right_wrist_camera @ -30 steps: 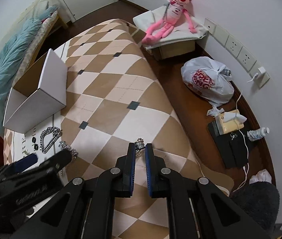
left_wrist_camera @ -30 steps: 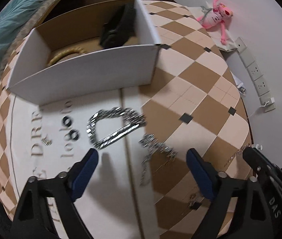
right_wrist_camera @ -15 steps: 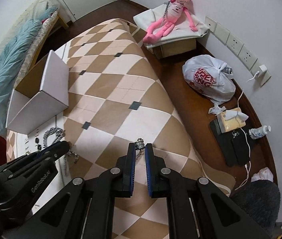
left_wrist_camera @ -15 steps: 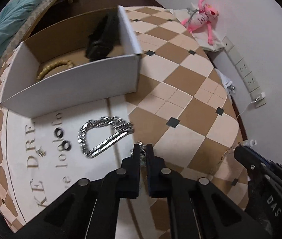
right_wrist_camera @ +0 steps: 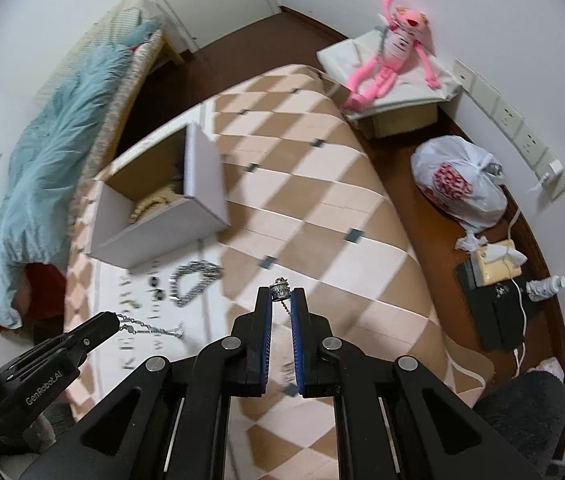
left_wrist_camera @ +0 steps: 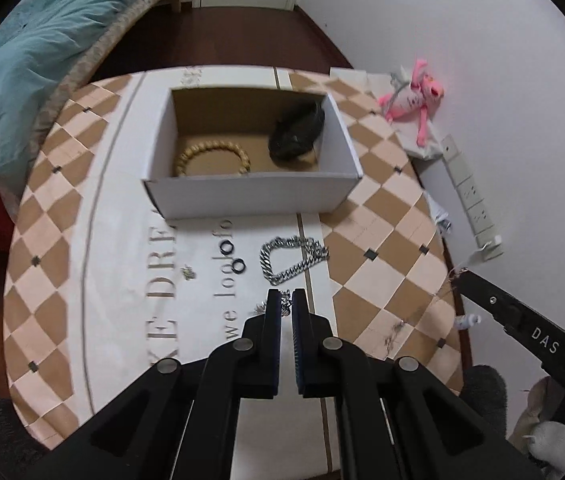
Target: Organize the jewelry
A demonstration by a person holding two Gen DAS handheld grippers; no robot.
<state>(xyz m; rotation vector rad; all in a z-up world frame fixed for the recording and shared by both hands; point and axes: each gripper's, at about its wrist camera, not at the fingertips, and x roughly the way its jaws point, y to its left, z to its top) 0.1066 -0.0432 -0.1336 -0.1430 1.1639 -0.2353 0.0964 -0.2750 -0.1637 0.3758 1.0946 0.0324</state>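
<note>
My left gripper [left_wrist_camera: 286,294] is shut on a thin silver chain necklace [right_wrist_camera: 150,327] and holds it above the checkered mat [left_wrist_camera: 386,240]; the chain hangs from its tips. My right gripper [right_wrist_camera: 281,294] is shut on a small silver charm [right_wrist_camera: 280,289] with a fine chain below it. A thick silver curb chain [left_wrist_camera: 292,258] and two black rings [left_wrist_camera: 232,256] lie on the mat in front of an open cardboard box [left_wrist_camera: 250,196]. The box holds a wooden bead bracelet [left_wrist_camera: 212,158] and a black item [left_wrist_camera: 296,134].
A small silver piece [left_wrist_camera: 188,274] lies left of the rings. A bed with a teal blanket [left_wrist_camera: 38,52] is at the far left. A pink plush toy [right_wrist_camera: 386,52], a white plastic bag [right_wrist_camera: 458,184] and wall sockets [left_wrist_camera: 470,196] stand at the right on the floor side.
My left gripper shut on the thin silver necklace and lifted it off the mat, pulling back from the box. The right gripper stayed shut on its charm and moved towards the box.
</note>
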